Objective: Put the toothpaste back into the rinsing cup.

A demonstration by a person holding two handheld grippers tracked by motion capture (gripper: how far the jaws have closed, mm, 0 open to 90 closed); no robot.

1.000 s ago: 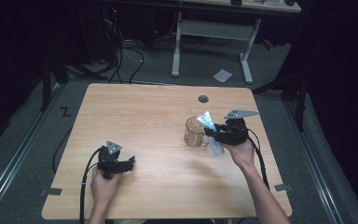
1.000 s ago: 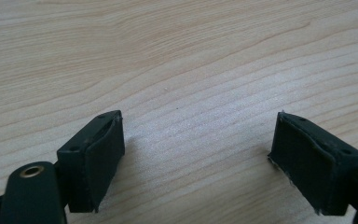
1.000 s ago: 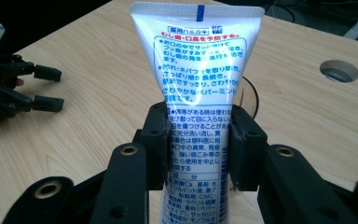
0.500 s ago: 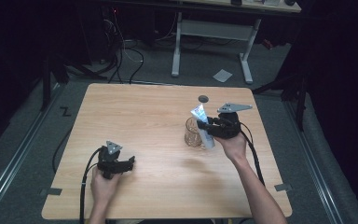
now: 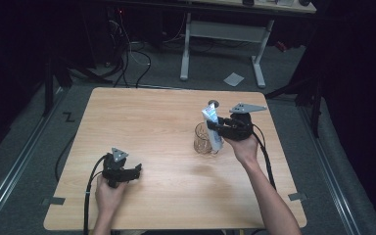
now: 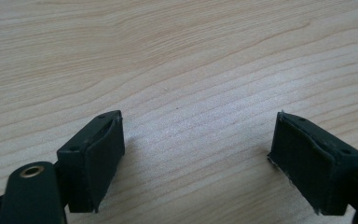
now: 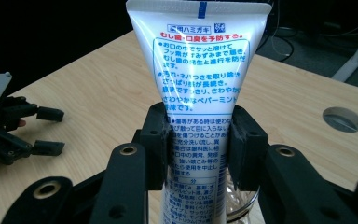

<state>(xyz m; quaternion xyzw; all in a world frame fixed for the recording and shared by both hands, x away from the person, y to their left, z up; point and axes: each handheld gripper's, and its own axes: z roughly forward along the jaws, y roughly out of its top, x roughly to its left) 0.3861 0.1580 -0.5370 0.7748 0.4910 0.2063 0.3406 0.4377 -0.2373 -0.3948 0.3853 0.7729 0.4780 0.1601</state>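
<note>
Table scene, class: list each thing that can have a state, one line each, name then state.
Toothpaste tube: upright, crimped end up, clamped at mid-body, lower end over or in the glass.
Glass: upright on the table, empty apart from the tube.
Right gripper: shut on the tube.
Left gripper: open, nothing between its jaws, low over the table.

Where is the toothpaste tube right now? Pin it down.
In the high view, the toothpaste tube stands right of the table's centre, clamped in the right gripper, its lower end at the clear glass.
</note>
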